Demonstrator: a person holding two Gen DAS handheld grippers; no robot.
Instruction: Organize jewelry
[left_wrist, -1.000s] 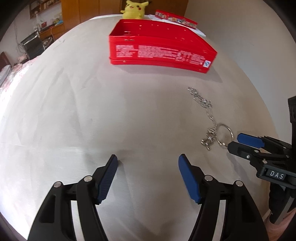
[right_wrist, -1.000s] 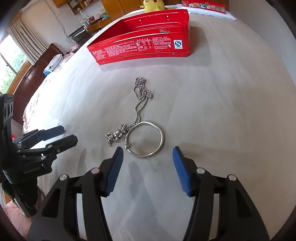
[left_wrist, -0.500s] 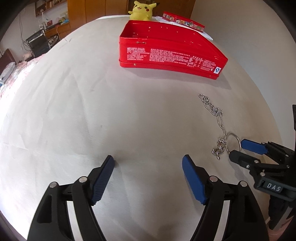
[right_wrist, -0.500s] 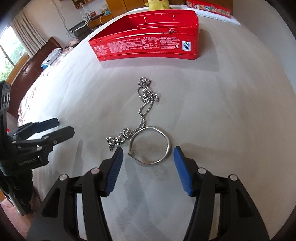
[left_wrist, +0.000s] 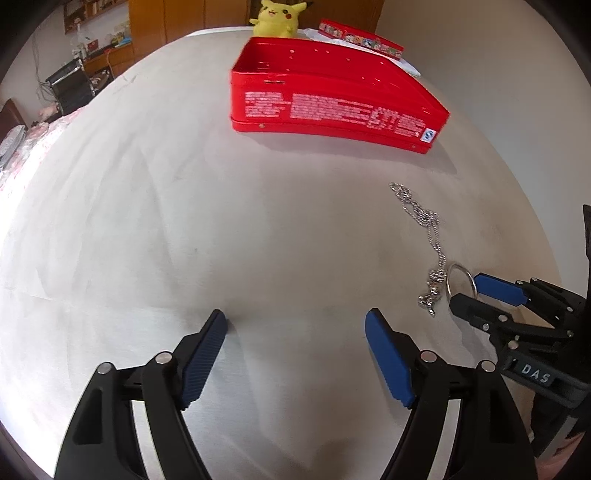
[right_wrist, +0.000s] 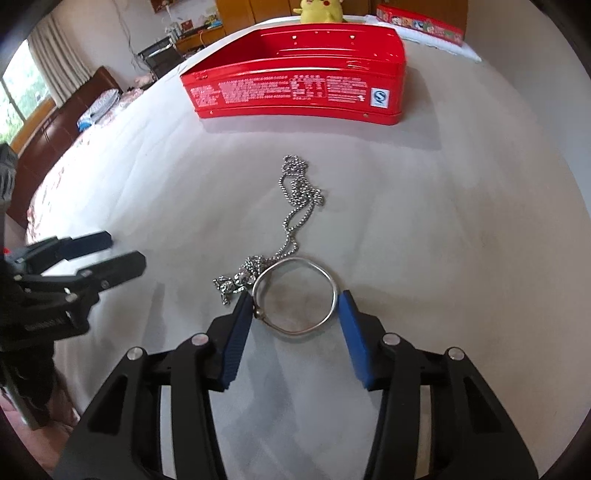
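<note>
A silver bangle (right_wrist: 295, 297) lies on the white bedsheet, with a silver ball-chain necklace (right_wrist: 295, 206) running from it toward an open red tin box (right_wrist: 299, 85). My right gripper (right_wrist: 295, 306) is open, its blue pads on either side of the bangle, close to or touching its rim. In the left wrist view the bangle (left_wrist: 460, 281), necklace (left_wrist: 424, 229) and red tin (left_wrist: 332, 99) show at right, with the right gripper (left_wrist: 476, 295) at the bangle. My left gripper (left_wrist: 295, 325) is open and empty over bare sheet.
A yellow plush toy (left_wrist: 277, 16) and a second flat red box (left_wrist: 360, 35) lie behind the tin at the bed's far end. A wall runs along the bed's right side. A chair and wooden furniture stand far left.
My right gripper has moved forward and down, so the bangle now sits between its pads. The left gripper has shifted a little nearer the tin and stays open.
</note>
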